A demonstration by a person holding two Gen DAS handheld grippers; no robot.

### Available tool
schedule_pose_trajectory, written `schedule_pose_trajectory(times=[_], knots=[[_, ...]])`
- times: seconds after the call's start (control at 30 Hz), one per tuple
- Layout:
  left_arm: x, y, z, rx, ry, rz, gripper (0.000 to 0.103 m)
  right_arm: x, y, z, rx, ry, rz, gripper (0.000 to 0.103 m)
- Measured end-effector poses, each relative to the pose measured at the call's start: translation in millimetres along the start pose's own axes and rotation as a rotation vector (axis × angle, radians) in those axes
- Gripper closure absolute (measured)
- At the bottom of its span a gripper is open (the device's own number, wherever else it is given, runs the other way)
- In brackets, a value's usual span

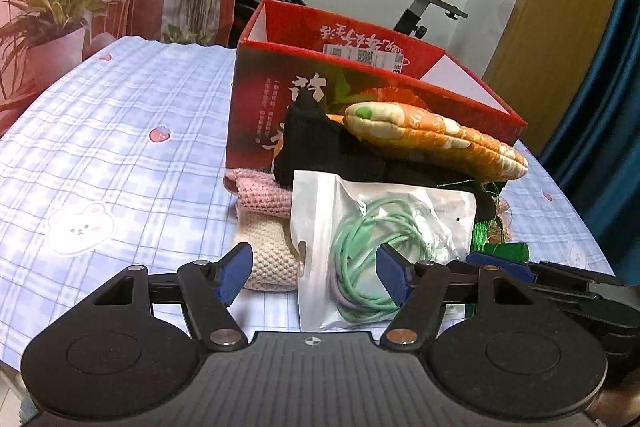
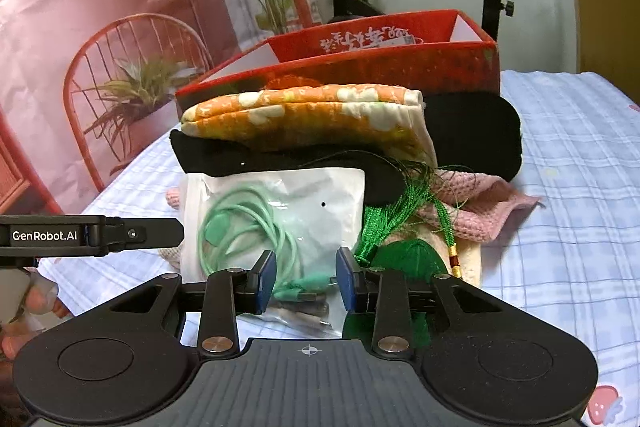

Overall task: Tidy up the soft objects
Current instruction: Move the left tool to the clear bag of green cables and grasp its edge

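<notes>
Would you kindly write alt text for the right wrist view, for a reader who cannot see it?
The right hand-held gripper, jaws apart, straddles a clear plastic pouch of mint-green cable fronting a pile: orange floral quilted pouch on black knit fabric, green tassel beside. A red cardboard box stands behind.

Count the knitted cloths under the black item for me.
2 visible: a pink knitted cloth directly under the black fabric, and a cream knitted cloth below it on the table. More may be hidden behind the cable bag.
</notes>
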State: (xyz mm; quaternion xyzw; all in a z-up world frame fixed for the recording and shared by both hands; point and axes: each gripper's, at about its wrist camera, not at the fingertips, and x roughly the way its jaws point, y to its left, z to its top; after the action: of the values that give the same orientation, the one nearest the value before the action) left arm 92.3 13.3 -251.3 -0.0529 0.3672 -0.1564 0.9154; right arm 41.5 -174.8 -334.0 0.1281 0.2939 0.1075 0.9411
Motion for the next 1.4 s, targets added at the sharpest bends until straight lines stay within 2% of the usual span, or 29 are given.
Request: schedule_pose_trajectory(times=[0.1,0.17,0.23,0.3,0.7,0.83,1.03,1.17,1.3,1.4], knots=[[1.6,1.1,-2.3,-0.005,0.012,-0.005,0.036,-1.1,-3.0,0.7,0.003,0.000,-0.013,0.072],[3.5,2.5,-2.9,-0.010,0.022,-0.010,0.041,-0.5,-2.7,1.7,-0.003,0.001,-0.022,0.072],[6.2,4.1,-4.2,-0.014,0.037,-0.014,0.052,-0.9,-3.4,1.9,-0.011,0.003,-0.030,0.072],[9.4,5.6,-5.9,-0.021,0.053,-0.019,0.055,-1.4,-4.8,2.0,-0.015,0.004,-0.035,0.073],[21.0,1.8,-7.6,-0.034,0.048,-0.017,0.055,4.0,-4.0,1.1,-0.053,-0.004,-0.061,0.073],[25.8,1.5,-4.7,-0.043,0.027,-0.045,0.055,6.8,-10.1,2.4,0.015,-0.019,-0.041,0.073],[32.3,-0.7,-10.0,-0.026,0.049,-0.077,0.053,10.6,-10.0,1.4,0.020,-0.016,-0.032,0.073],[33.4,1.6,-12.6,-0.082,0.078,-0.128,0.055,12.4,-9.5,0.0,0.035,-0.007,-0.002,0.073],[35.2,0.6,-13.1,-0.056,0.076,-0.109,0.056,12.7,-10.1,-0.4,0.045,-0.001,0.018,0.072],[33.8,3.5,-13.1,-0.064,0.073,-0.110,0.059,13.6,-9.4,0.0,0.025,-0.002,0.002,0.072]])
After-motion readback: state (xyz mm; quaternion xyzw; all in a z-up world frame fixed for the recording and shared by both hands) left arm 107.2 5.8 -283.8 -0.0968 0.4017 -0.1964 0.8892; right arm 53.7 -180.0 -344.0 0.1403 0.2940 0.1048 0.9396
